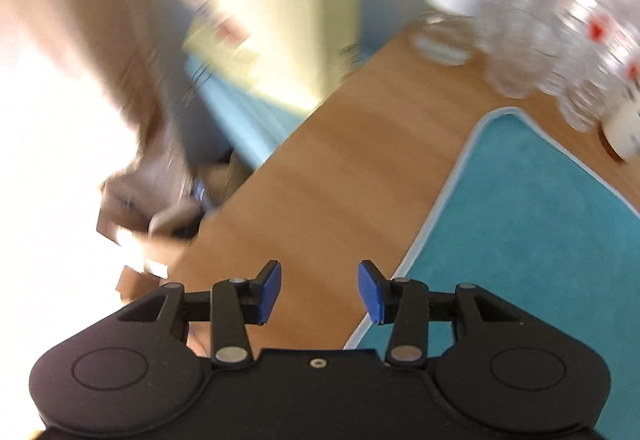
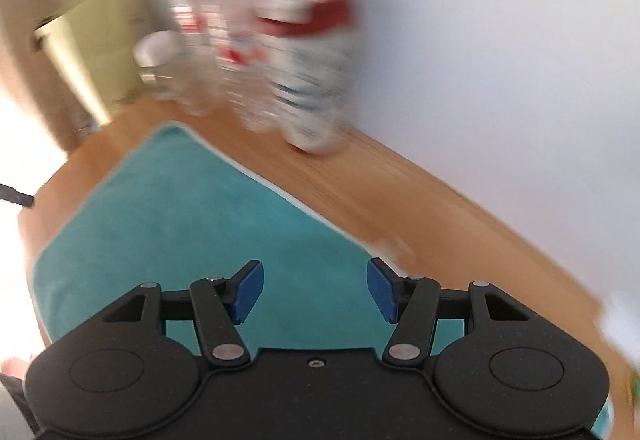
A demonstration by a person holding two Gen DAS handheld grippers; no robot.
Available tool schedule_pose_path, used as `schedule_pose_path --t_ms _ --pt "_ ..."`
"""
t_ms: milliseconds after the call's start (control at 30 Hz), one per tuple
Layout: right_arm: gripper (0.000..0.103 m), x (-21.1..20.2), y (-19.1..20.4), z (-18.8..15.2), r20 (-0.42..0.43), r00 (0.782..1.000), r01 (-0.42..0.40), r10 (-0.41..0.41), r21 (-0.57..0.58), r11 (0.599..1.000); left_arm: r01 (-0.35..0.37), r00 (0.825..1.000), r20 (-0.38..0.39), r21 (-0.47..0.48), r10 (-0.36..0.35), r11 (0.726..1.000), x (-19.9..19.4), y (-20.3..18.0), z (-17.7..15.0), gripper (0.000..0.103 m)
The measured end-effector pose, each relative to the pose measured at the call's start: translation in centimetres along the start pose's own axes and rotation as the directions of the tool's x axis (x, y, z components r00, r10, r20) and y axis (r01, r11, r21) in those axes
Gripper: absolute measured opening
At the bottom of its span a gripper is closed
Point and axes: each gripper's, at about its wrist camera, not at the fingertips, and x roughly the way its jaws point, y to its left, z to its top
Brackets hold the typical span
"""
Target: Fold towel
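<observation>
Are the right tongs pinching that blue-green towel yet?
No, the right tongs stand wide open above the towel, with nothing caught between their blue pads.

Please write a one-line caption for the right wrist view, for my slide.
Open right gripper above a flat teal towel with white edging on a wooden table, blurred clear plastic bottles behind.

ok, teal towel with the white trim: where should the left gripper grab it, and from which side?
Take the teal towel with the white trim at its white-piped left edge, nearest the left gripper, whose jaws are open. The towel lies flat on the wooden table, so come in low from the bare wood side and pinch the hem.
</observation>
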Motion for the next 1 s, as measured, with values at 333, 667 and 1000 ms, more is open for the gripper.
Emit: schedule_pose_path --t_ms 333,667,1000 --pt "0.062 13.5 7.4 9.2 -0.046 0.974 -0.225 0.220 -0.226 0.948 -0.091 0.991 -0.127 -0.361 0.048 0.928 1.2 2.1 -4.7 0.052" --pt "0.063 20.0 11.5 12.6 -0.114 0.955 -0.297 0.274 -0.376 0.878 -0.151 0.983 -0.154 -0.415 0.095 0.897 2.4 0.5 -5.4 0.065" --pt "0.020 21.3 13.2 13.0 -0.192 0.929 -0.369 0.316 -0.494 0.787 -0.136 0.988 -0.124 -0.452 0.089 0.882 2.8 0.2 -5.2 0.065"
